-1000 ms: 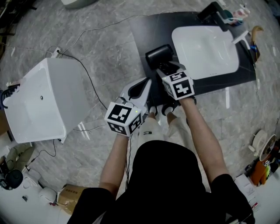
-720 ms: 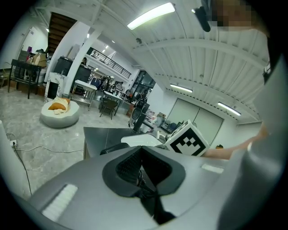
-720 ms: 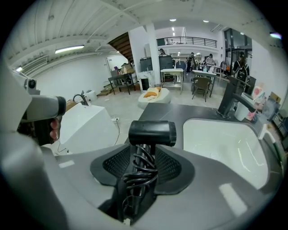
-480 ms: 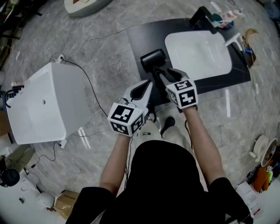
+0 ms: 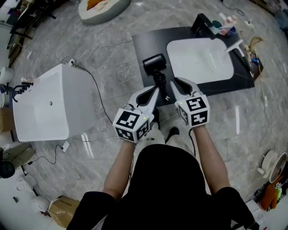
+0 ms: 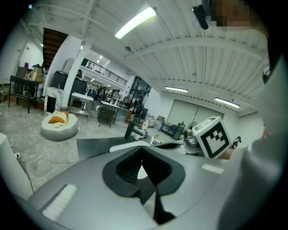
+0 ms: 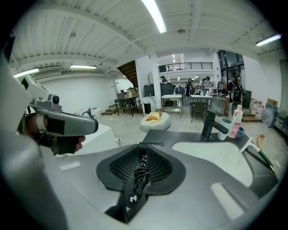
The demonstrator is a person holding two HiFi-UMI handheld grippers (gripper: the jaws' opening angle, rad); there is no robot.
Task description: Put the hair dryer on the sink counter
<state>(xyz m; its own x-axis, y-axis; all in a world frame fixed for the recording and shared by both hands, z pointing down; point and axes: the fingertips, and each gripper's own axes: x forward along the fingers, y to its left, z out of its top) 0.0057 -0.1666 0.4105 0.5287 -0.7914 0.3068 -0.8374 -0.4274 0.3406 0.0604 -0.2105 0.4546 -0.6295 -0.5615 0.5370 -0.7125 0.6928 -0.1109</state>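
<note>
The black hair dryer (image 5: 154,63) lies on the dark sink counter (image 5: 141,42), left of the white basin (image 5: 200,58), with its handle pointing toward me. My right gripper (image 5: 173,85) is at the handle's near end. Its jaws are closing, and in the right gripper view the pads of the right gripper (image 7: 143,150) pinch the dryer's coiled black cord (image 7: 141,173). My left gripper (image 5: 154,92) hovers just left of the handle. In the left gripper view its pads (image 6: 127,167) meet, and I see nothing between them.
A black faucet (image 5: 201,23), a cup and bottles (image 5: 225,23) stand behind the basin. A large white tub (image 5: 45,108) sits on the marble floor at left, with thin cables (image 5: 92,81) running past it. A round cushion (image 5: 103,6) lies farther back. My feet (image 5: 173,132) are below the grippers.
The right gripper has drawn back from over the dryer's head to the near end of its handle. The left gripper has stayed beside it.
</note>
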